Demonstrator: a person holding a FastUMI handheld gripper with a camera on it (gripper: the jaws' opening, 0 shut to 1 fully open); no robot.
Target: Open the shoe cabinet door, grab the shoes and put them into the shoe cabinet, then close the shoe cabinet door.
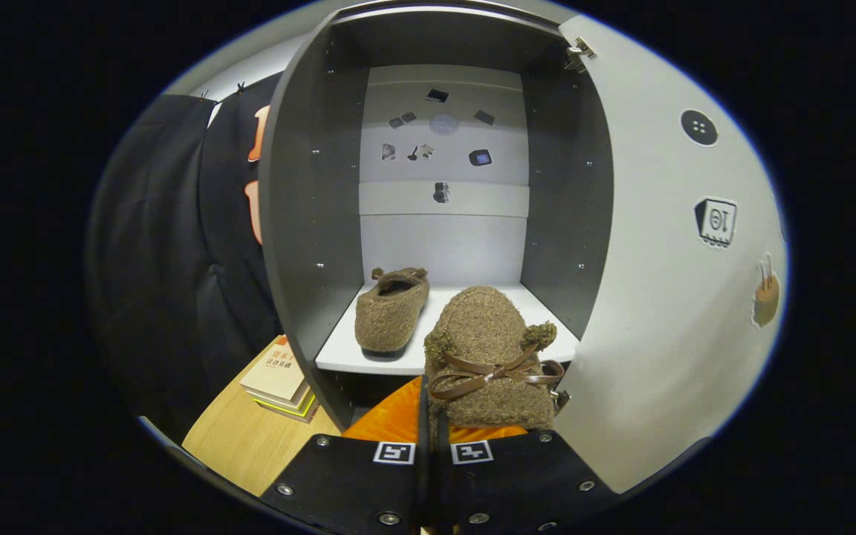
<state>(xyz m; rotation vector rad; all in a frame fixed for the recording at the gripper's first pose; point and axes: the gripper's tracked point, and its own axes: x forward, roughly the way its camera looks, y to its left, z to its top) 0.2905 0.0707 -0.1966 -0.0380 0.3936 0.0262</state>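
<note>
The gripper (432, 435) has its two black fingers (354, 483) drawn close together, pinching the heel of a fuzzy brown slipper with a brown ribbon bow (491, 357); its toe reaches over the front edge of the white shelf (339, 349). A second matching fuzzy brown slipper (392, 308) lies on that shelf, to the left, inside the dark grey shoe cabinet (309, 223). The white cabinet door (666, 297) stands open at the right. A stack of books (279, 380) rests on the light wooden table (238, 442), beside an orange cloth (391, 420)
</note>
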